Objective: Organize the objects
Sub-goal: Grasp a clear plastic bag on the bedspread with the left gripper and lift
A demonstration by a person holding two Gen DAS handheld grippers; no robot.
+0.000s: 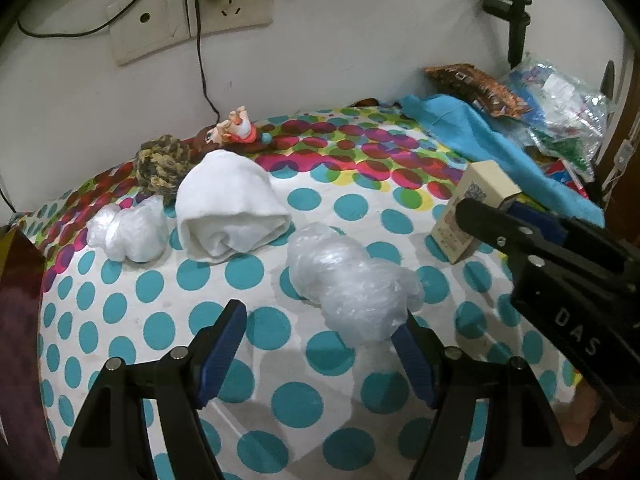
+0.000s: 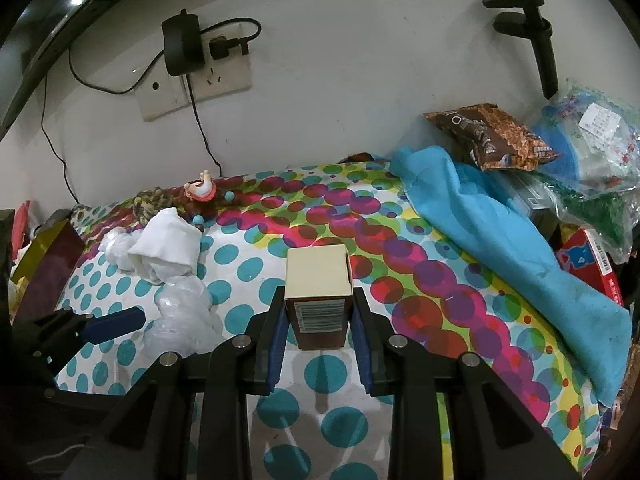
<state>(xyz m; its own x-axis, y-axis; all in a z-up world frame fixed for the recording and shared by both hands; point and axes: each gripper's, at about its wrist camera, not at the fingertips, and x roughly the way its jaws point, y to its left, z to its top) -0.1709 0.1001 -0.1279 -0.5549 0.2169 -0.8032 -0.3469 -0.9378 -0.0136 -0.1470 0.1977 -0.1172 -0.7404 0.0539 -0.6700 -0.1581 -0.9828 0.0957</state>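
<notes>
My right gripper [image 2: 319, 300] is shut on a small cream and brown box [image 2: 316, 272], held upright just above the dotted bedsheet [image 2: 328, 372]. In the left wrist view the same box [image 1: 476, 208] shows at the right, in the right gripper [image 1: 492, 220]. My left gripper [image 1: 320, 316] is open and low over the sheet. A crumpled clear plastic bag [image 1: 352, 280] lies just ahead of it, against the right fingertip [image 1: 404, 328]. The right wrist view shows that bag [image 2: 184, 312] beside one blue finger [image 2: 112, 326] of the left gripper.
A rolled white cloth [image 1: 228, 208], a second plastic wad [image 1: 128, 232], a yarn ball [image 1: 160, 168] and a small figurine [image 1: 236, 128] lie toward the wall. A blue cloth [image 2: 500, 240], a snack packet [image 2: 492, 136], plastic bags [image 2: 592, 152] and a red box [image 2: 592, 264] crowd the right. Cables hang from the wall socket [image 2: 208, 76].
</notes>
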